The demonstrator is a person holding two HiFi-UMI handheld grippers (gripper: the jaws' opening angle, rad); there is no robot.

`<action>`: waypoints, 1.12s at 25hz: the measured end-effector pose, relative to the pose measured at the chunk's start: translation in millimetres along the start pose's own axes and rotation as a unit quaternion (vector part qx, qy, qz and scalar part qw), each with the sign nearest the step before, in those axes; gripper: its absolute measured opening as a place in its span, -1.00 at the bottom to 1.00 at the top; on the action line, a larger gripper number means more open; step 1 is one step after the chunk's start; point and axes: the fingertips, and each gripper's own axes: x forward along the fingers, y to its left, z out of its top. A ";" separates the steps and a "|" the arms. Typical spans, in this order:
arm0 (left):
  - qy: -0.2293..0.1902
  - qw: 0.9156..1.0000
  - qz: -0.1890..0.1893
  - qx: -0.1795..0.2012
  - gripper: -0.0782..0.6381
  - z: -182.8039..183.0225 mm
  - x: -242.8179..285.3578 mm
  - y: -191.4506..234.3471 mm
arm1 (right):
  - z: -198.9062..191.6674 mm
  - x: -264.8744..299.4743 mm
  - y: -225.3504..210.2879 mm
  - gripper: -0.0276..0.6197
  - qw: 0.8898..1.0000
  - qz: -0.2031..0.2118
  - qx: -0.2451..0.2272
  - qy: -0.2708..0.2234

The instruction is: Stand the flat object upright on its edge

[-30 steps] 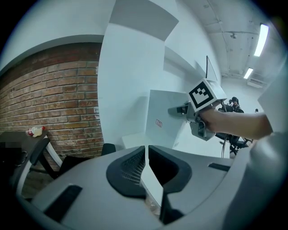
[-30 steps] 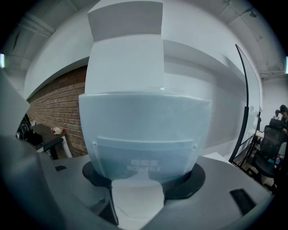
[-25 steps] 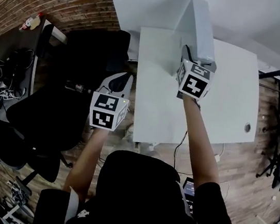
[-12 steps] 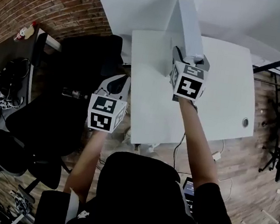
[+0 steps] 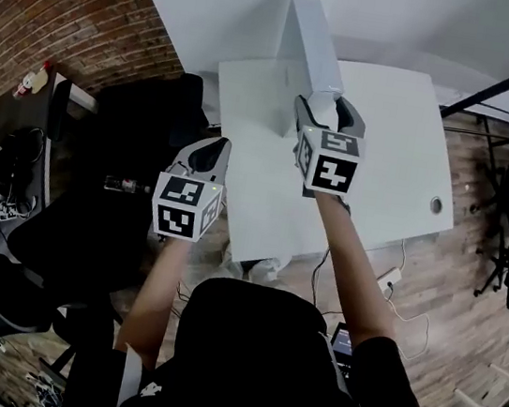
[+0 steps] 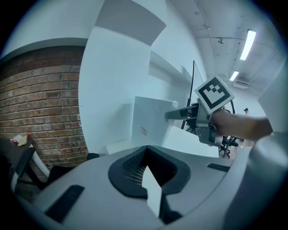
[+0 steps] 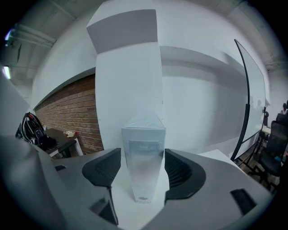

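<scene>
Head view — white table (image 5: pixel 383 170), box (image 5: pixel 311 50); brick wall (image 5: pixel 76 1), wood floor (image 5: pixel 448 303).

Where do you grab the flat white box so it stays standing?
Probably grip the flat white box by its narrow near edge, coming from the person's side, jaws across its broad faces. It stands tall and thin on the table, so only that thickness fits between jaws; the right gripper holds it so.
</scene>
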 end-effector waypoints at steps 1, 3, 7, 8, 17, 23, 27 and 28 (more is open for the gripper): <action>-0.002 1.000 -0.004 0.004 -0.75 2.4 0.3 -4.7 | -1.5 -6.6 0.1 0.00 1.000 0.003 0.002 -0.001; -0.007 1.000 -0.014 0.012 -0.75 7.1 0.7 -13.7 | -5.0 -19.0 0.6 0.00 1.000 0.008 0.004 -0.002; -0.018 0.999 -0.034 0.027 -0.75 18.0 1.5 -33.0 | -10.1 -43.2 -2.9 0.00 1.000 0.012 0.009 -0.006; -0.020 0.999 -0.038 0.030 -0.75 20.3 1.3 -37.9 | -11.5 -48.9 -4.5 0.00 1.000 0.014 0.010 -0.006; -0.041 0.994 -0.088 0.051 -0.75 35.1 -1.4 -71.9 | -26.4 -93.6 -7.4 -0.01 0.999 0.032 0.038 -0.005; -0.055 0.989 -0.119 0.067 -0.75 43.3 -10.5 -92.0 | -37.1 -121.4 -1.4 -0.10 0.998 0.037 0.054 -0.015; -0.065 0.985 -0.139 0.075 -0.75 50.1 -18.8 -95.9 | -35.6 -134.5 -1.7 -0.54 0.998 0.004 0.048 -0.027; -0.068 0.984 -0.143 0.077 -0.75 51.6 -21.4 -95.8 | -33.4 -138.2 -1.0 -0.66 0.999 -0.006 0.042 -0.033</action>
